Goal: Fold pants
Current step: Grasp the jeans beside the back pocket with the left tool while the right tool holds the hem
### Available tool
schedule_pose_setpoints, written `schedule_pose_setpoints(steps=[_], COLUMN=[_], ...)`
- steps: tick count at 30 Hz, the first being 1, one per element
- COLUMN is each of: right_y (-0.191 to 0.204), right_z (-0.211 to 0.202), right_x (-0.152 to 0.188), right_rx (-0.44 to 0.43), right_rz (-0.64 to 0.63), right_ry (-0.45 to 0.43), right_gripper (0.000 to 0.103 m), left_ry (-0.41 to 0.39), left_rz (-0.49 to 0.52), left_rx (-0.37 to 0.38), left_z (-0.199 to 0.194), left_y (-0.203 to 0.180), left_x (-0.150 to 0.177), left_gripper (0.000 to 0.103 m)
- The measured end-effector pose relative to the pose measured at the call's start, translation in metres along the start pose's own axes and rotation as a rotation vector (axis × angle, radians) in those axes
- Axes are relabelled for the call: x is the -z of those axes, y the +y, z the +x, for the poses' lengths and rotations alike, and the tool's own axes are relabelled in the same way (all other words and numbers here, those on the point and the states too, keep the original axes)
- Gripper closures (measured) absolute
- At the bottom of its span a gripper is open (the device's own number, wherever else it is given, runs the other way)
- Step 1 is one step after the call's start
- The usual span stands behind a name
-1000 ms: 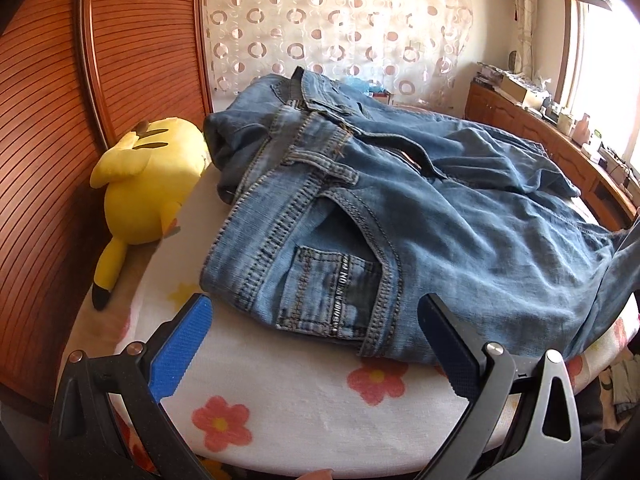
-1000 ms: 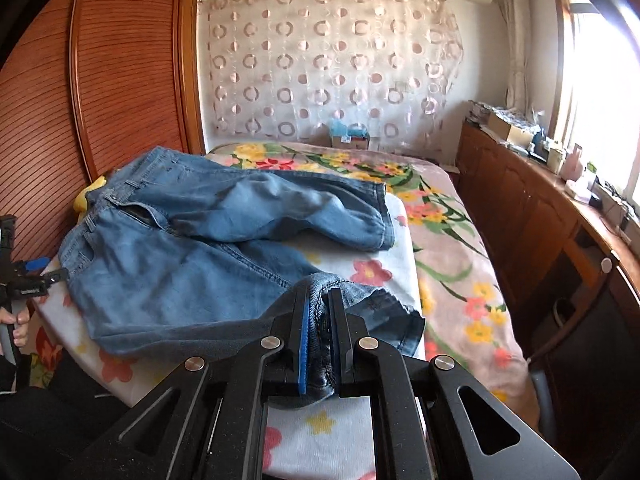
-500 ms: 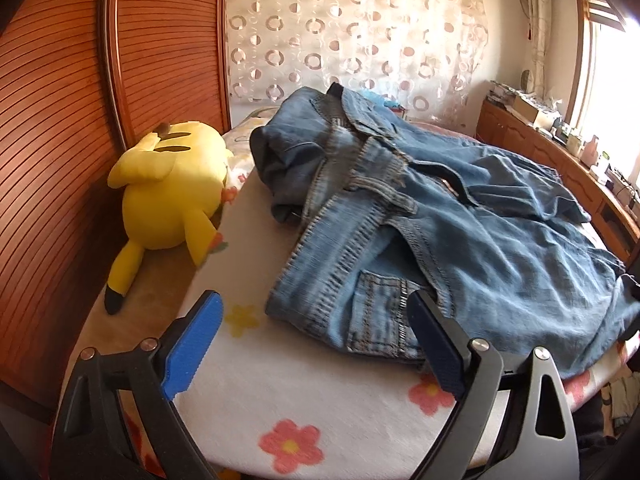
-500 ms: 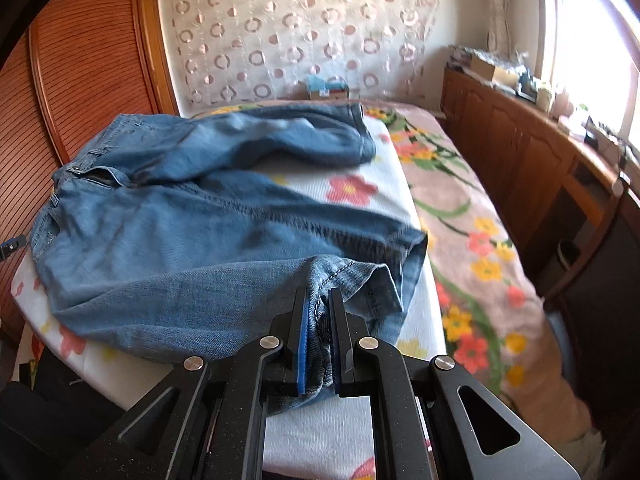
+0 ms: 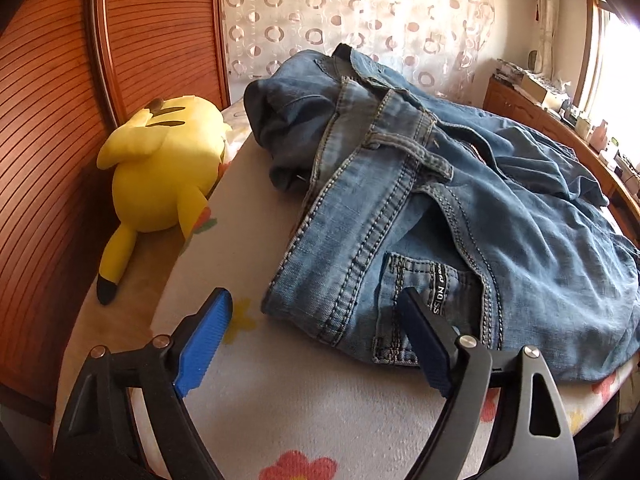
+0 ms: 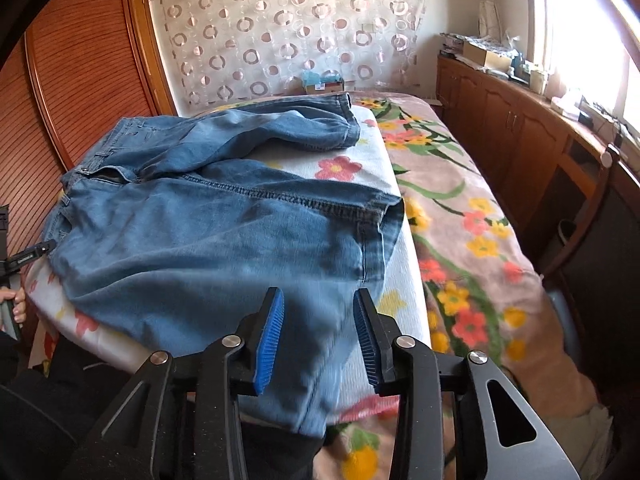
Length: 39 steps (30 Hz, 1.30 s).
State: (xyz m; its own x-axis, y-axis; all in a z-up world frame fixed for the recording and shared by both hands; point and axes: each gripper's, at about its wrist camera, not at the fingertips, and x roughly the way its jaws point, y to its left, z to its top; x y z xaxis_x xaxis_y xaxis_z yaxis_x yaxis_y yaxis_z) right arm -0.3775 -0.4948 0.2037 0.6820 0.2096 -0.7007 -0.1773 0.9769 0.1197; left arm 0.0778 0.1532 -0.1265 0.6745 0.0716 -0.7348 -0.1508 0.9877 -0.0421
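Observation:
Blue denim pants [image 5: 460, 216] lie spread on a white flowered pad [image 5: 312, 392] on the bed. In the left wrist view the waistband and a back pocket [image 5: 420, 304] face me. My left gripper [image 5: 316, 336] is open and empty, just short of the waistband corner; its right finger overlaps the pocket in view. In the right wrist view the pants [image 6: 208, 232] lie with two legs spread apart, and the near leg end hangs over the pad's front edge. My right gripper [image 6: 318, 340] is open over that hanging leg, holding nothing.
A yellow plush toy [image 5: 160, 172] lies left of the pants against the wooden wardrobe [image 5: 52, 128]. A flowered blanket [image 6: 472, 232] covers the bed on the right. A wooden cabinet [image 6: 520, 132] with clutter runs under the window. The left gripper's handle [image 6: 24, 258] shows at the far left.
My right gripper has opened and let go of the pant leg, which now hangs over the pad's edge. My left gripper has moved closer to the waistband, still open.

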Motion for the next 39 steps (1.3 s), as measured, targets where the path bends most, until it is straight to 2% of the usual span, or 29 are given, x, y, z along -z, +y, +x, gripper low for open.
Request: schedule_pose_setpoints(steps=[8,11,13,21,24,26,28,31,33,39], right_y=[-0.009,-0.01,-0.006,0.0,0.001,0.001,0.0,-0.003,-0.01,-0.017], right_z=[0.031,0.034,0.037,0.041,0.041,0.043,0.043,0.038,0.031,0.006], right_x=[0.006,0.009,0.008,0.008,0.009,0.009,0.008,0.005,0.0,-0.018], right_rx=[0.015,0.009,0.019,0.024,0.025,0.021,0.008,-0.016,-0.06,-0.068], right_rz=[0.031,0.043,0.031,-0.005,-0.015,-0.017,-0.014,0.007,0.056,0.065], right_ry=[0.067,0.084,0.082,0.069,0.068,0.068,0.067,0.049,0.019,-0.085], right_gripper=[0.061,0.061,0.06,0.061,0.076,0.083,0.088,0.092,0.092,0.094], left_ry=[0.004,0.001,-0.003,-0.005,-0.012,-0.017,-0.029,-0.032,-0.091,-0.189], left_rz=[0.004,-0.012,-0.024,-0.073,-0.065,-0.059,-0.055,-0.058,-0.042,-0.014], left_rx=[0.015,0.054,0.073,0.091,0.093,0.093,0.1,0.089,0.089,0.119], left_z=[0.001,0.002,0.001,0.002,0.003,0.003,0.0,-0.012,-0.034,-0.082], left_y=[0.002,0.004,0.005,0.014,0.013,0.012,0.01,0.006,-0.002,-0.017], left_x=[-0.001,-0.002,-0.002,-0.006,-0.006,-0.005,-0.004,-0.005,-0.007,-0.019], left_gripper=[0.018,0.027,0.037,0.049,0.053,0.058,0.074,0.085,0.088,0.091])
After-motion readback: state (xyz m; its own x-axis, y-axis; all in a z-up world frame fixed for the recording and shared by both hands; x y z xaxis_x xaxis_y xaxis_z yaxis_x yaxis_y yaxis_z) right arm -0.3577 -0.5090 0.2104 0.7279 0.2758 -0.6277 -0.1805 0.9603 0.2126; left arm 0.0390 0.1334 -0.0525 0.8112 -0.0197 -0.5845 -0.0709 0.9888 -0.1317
